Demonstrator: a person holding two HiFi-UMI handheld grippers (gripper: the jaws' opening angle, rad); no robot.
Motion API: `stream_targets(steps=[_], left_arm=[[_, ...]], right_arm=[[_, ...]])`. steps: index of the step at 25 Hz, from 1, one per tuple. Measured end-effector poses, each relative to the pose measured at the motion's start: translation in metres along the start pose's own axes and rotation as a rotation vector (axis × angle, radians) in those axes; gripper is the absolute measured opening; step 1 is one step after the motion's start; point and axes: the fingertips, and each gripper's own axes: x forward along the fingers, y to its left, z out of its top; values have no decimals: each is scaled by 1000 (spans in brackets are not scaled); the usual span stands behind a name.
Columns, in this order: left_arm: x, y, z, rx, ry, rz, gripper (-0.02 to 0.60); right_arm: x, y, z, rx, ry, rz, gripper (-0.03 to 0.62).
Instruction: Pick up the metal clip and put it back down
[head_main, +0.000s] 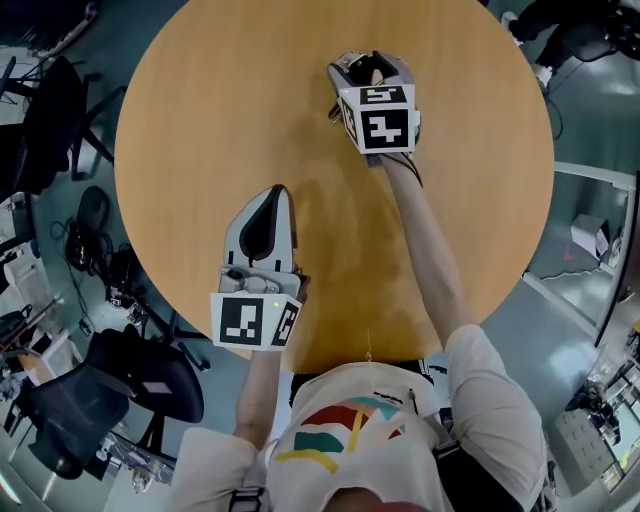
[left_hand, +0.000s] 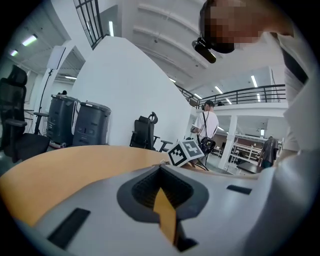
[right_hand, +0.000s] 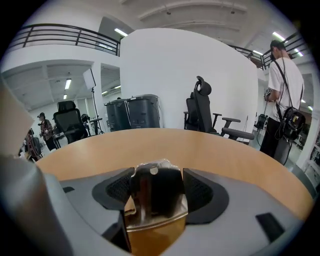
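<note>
Two tools show in the head view over the round wooden bench (head_main: 200, 120). The left tool (head_main: 274, 205) sits low near us, and the right tool (head_main: 368, 70) reaches further out with the metal clip (head_main: 377, 73) dark at its tip.

In the left gripper view, we see that tool's jaws closed together on nothing.

In the right gripper view, the jaws clamp the clip across its sides; we cannot tell whether it is clear of the bench. We judge it light, stiff and slick, so a firm, centred pinch suits it.
</note>
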Motion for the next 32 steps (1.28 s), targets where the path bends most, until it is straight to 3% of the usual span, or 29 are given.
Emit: stream_targets(steps=[10, 18, 24, 29, 32], left_arm=[[16, -3, -4, 3, -10, -23, 43], [0, -1, 12, 13, -35, -11, 41], [-33, -26, 51, 33, -110, -30, 42], [-80, -69, 83, 56, -196, -68, 42], [-112, -95, 102, 96, -251, -105, 41]], right_arm=[[13, -6, -12, -33, 10, -28, 304], [-15, 2, 34, -22, -120, -18, 305], [-102, 5, 105, 14, -302, -11, 304], [-221, 23, 150, 50, -453, 76, 304], [-298, 39, 168, 7, -544, 48, 297]])
